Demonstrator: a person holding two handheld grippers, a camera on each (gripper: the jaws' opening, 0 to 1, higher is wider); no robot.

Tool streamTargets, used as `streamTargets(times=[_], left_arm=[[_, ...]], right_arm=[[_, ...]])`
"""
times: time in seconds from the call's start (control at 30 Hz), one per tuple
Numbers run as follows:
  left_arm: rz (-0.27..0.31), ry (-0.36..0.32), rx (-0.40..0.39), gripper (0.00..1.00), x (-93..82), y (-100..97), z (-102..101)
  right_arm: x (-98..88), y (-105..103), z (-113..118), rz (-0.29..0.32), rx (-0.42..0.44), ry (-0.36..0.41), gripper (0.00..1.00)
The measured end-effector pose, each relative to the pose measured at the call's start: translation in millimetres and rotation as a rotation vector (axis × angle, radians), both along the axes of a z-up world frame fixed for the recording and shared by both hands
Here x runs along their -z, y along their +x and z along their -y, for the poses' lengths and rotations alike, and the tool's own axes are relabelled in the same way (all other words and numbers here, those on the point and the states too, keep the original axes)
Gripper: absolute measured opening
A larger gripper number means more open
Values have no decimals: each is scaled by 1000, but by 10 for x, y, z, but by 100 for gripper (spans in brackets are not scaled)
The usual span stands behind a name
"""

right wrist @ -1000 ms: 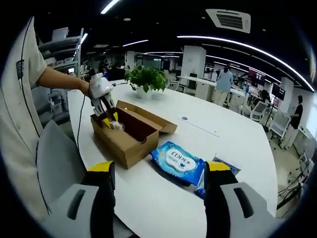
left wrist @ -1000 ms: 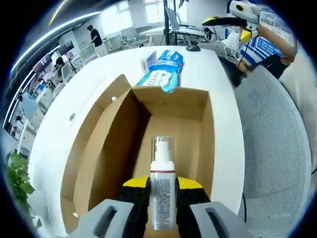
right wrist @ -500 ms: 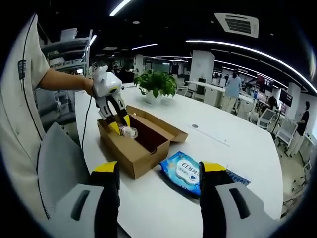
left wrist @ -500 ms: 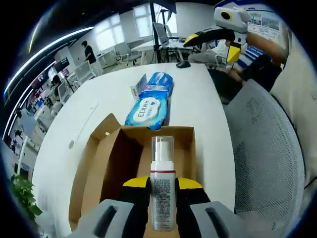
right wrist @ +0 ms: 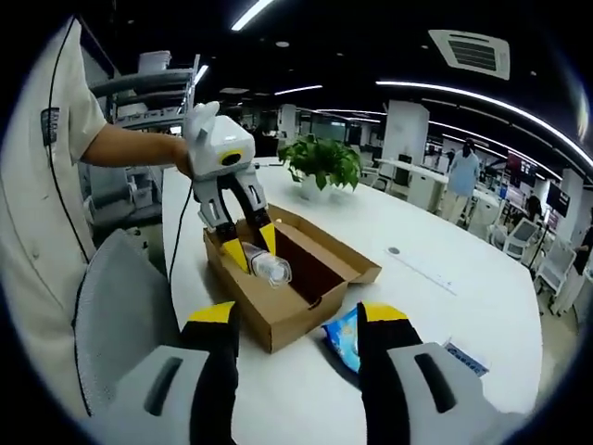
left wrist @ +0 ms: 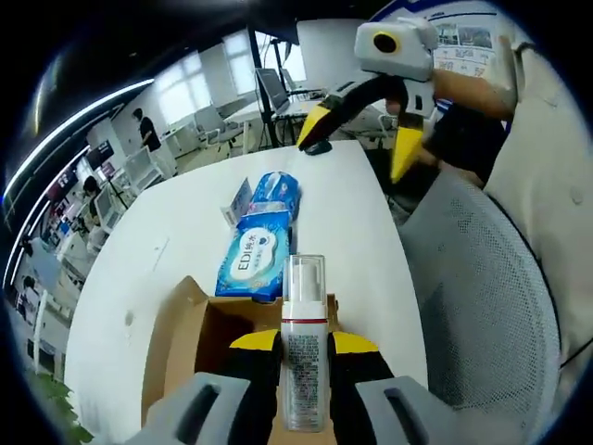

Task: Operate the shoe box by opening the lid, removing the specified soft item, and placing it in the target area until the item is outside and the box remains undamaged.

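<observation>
My left gripper (left wrist: pixel 304 350) is shut on a clear-capped spray bottle (left wrist: pixel 303 357), held upright above the open brown shoe box (left wrist: pixel 190 343). In the right gripper view the same bottle (right wrist: pixel 269 268) hangs over the box (right wrist: pixel 296 306) between the left gripper's yellow fingertips (right wrist: pixel 235 255). A blue wet-wipe pack (left wrist: pixel 255 262) lies on the white table beyond the box, and the right gripper view has it (right wrist: pixel 345 333) beside the box. My right gripper (right wrist: pixel 295 320) is open and holds nothing. It also hovers over the table's far edge (left wrist: pixel 357 125).
A second blue packet (left wrist: pixel 278 191) and a small carton (left wrist: pixel 238 199) lie past the wipes. A grey mesh chair (left wrist: pixel 482 306) stands beside the table. A potted plant (right wrist: pixel 322 167) sits on the table (right wrist: pixel 435 306) behind the box. People stand far off.
The left gripper has risen with the bottle, lifting it up out of the box. The right gripper has come nearer to the box, with its jaws slightly narrower.
</observation>
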State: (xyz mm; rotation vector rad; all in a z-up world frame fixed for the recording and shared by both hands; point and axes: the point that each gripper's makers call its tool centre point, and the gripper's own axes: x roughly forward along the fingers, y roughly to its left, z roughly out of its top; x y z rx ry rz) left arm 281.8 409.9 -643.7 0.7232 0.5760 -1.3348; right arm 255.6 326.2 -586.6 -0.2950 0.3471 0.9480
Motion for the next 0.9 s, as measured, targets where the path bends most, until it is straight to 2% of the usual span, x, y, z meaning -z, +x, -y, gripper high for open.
streamTargets(times=[0.33, 0.53, 0.77, 0.9], left_arm=[[-6, -61, 103, 19, -126, -194, 238], [13, -91, 175, 19, -174, -295, 328], [35, -139, 221, 19, -242, -360, 383], [38, -160, 233, 19, -271, -386, 401]], right_arm=[[27, -100, -257, 1, -142, -32, 34], [63, -134, -333, 2, -197, -60, 29], [106, -159, -403, 10, -249, -88, 19], [110, -186, -431, 4, -272, -99, 18]])
